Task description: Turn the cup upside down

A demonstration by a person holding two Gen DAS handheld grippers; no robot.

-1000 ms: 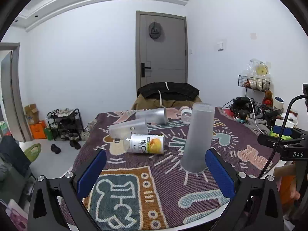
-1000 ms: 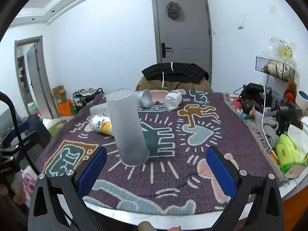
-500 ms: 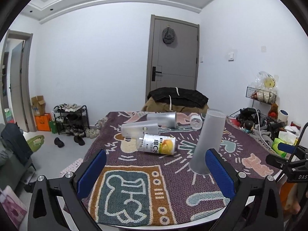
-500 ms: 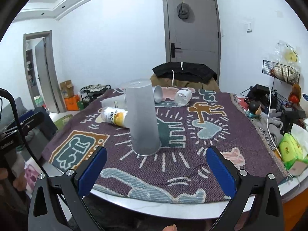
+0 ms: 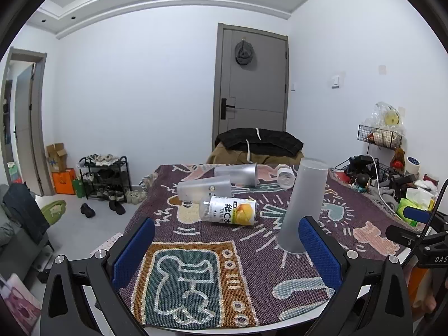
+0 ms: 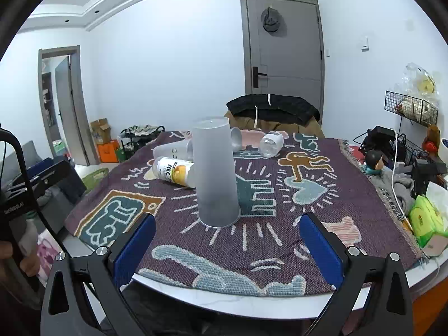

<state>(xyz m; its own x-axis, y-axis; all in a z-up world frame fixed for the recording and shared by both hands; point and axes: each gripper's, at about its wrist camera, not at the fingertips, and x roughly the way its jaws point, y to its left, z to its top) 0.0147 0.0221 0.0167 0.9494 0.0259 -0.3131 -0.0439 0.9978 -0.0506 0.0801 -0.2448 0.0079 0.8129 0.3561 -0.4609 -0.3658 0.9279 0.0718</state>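
Observation:
A tall frosted cup (image 5: pixel 303 204) stands upside down, rim on the patterned cloth; it also shows in the right wrist view (image 6: pixel 215 172). My left gripper (image 5: pixel 226 249) is open and empty, held back at the table's near edge, the cup just inside its right finger. My right gripper (image 6: pixel 226 246) is open and empty near the table's front edge, the cup ahead and slightly left.
A yellow-labelled bottle (image 5: pixel 228 210), a frosted cup (image 5: pixel 205 189), a silver cup (image 5: pixel 236 173) and a small clear bottle (image 5: pixel 285 177) lie on their sides behind. The cloth (image 6: pixel 308 193) covers a white table. Clutter and a green packet (image 6: pixel 425 221) sit at the right.
Both grippers have drawn back and away from the upside-down cup, which stands still on the cloth. More of the room and table edge shows.

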